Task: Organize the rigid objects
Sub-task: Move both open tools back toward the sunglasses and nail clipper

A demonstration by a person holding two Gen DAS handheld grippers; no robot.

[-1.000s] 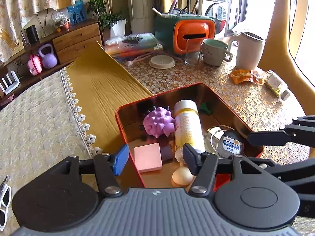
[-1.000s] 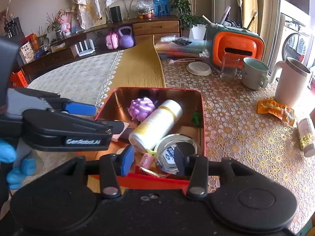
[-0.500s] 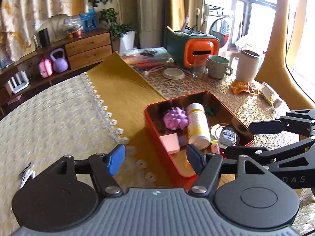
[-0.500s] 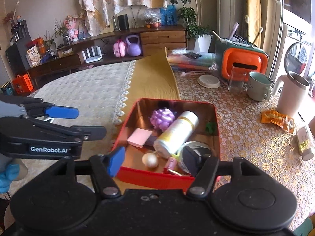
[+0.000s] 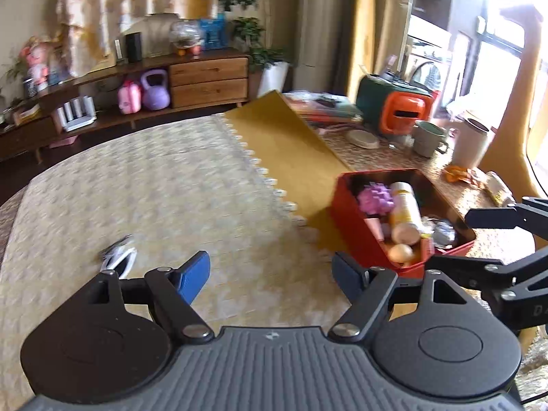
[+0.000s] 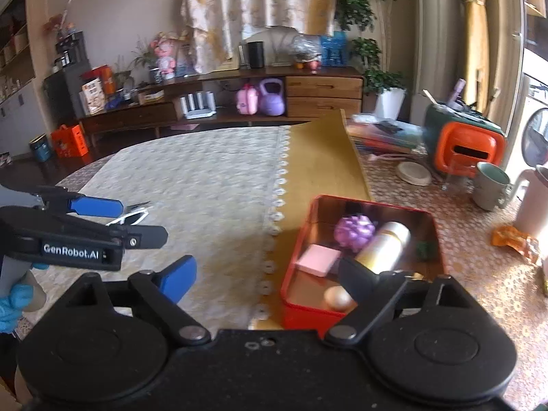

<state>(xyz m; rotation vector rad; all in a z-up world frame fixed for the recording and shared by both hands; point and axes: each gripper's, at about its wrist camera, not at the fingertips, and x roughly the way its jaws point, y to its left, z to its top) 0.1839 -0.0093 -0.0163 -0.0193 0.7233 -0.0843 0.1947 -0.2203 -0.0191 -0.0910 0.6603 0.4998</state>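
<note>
A red tin box (image 5: 356, 239) (image 6: 294, 294) stands on the table and holds a purple spiky ball (image 6: 354, 231), a yellow-white bottle (image 6: 385, 250), a pink block (image 6: 316, 260), an egg-shaped thing (image 6: 337, 298) and other small items. A pair of white glasses (image 5: 118, 257) (image 6: 132, 217) lies on the cream cloth to the left. My left gripper (image 5: 270, 274) is open and empty above the cloth, between the glasses and the box. My right gripper (image 6: 263, 281) is open and empty over the box's near left corner.
A yellow cloth strip (image 6: 322, 167) runs beside the box. At the back right stand an orange-green container (image 6: 465, 147), a grey mug (image 6: 489, 185), a white jug (image 5: 471, 144), a glass and a round lid (image 6: 414, 174). A snack packet (image 6: 513, 241) lies right.
Both grippers have pulled back and swung left, away from the box. The box now sits to the right in both views, and the white glasses have come into view.
</note>
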